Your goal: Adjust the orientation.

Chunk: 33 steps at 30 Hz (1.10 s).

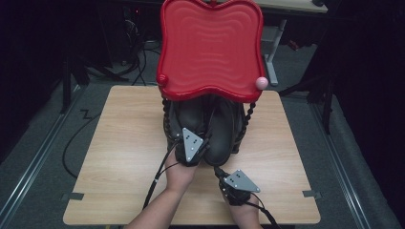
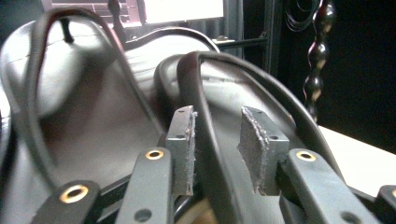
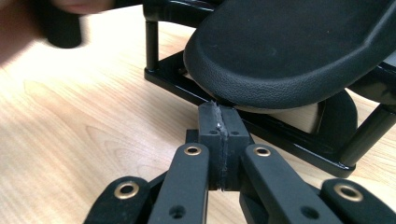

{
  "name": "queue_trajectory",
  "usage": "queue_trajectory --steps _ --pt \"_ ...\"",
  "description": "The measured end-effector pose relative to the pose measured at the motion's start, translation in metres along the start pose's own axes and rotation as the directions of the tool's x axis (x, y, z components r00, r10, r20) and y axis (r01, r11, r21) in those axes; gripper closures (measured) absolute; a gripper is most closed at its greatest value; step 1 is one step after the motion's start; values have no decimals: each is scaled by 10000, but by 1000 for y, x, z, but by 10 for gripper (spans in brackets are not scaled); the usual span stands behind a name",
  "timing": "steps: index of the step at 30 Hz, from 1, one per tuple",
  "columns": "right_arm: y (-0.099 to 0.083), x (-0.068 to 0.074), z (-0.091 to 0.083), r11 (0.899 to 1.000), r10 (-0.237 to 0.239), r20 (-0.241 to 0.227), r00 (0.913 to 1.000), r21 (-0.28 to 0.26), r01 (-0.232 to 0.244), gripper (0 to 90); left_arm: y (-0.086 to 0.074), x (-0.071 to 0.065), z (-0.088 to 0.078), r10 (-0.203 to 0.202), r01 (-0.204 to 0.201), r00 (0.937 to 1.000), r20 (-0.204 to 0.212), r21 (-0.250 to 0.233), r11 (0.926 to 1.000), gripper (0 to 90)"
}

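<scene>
Dark floor and cables surround a light wooden table (image 1: 124, 157), seen from above. At its middle stands a black two-tier rack (image 1: 248, 114) with a glossy red wavy-edged tray (image 1: 210, 45) on top and a pair of dark brown leather boots (image 1: 224, 126) on its lower shelf.

At the left boot's opening sits the left gripper (image 1: 191, 145), the person's forearm rising from the bottom edge. Its own view shows the jaws partly open, the pads on either side of the boot's dark collar rim (image 2: 205, 140), which runs between them; I cannot tell whether they touch it.

Nearer the person, the right gripper (image 1: 236, 183) hovers low over the table just in front of the right boot. Its view shows the jaws pressed fully together on nothing, tips just short of the boot's rounded black toe (image 3: 289, 51) and the rack's base bar (image 3: 187, 91).
</scene>
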State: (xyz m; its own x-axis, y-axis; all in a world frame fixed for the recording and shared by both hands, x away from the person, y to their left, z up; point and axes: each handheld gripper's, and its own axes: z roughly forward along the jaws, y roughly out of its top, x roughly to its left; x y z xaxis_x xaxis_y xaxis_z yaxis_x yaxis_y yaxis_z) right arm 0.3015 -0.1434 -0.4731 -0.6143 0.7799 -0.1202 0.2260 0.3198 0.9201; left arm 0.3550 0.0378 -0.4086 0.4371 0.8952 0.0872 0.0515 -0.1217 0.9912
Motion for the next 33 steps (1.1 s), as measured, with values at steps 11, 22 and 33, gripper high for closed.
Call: queue_trajectory --steps 11,22,33 --pt "10 -19 13 9999 150 329 9993 -22 -149 899 -54 26 -59 81 -94 9999 125 1082 9941 621" --pt "12 -38 13 9965 830 624 9946 5 -832 891 -78 34 -69 -129 82 9995 295 1535 9881 613" --pt "8 -36 -5 9936 1107 625 9919 -294 -1090 890 -82 31 -68 11 -87 9990 443 1725 9850 600"
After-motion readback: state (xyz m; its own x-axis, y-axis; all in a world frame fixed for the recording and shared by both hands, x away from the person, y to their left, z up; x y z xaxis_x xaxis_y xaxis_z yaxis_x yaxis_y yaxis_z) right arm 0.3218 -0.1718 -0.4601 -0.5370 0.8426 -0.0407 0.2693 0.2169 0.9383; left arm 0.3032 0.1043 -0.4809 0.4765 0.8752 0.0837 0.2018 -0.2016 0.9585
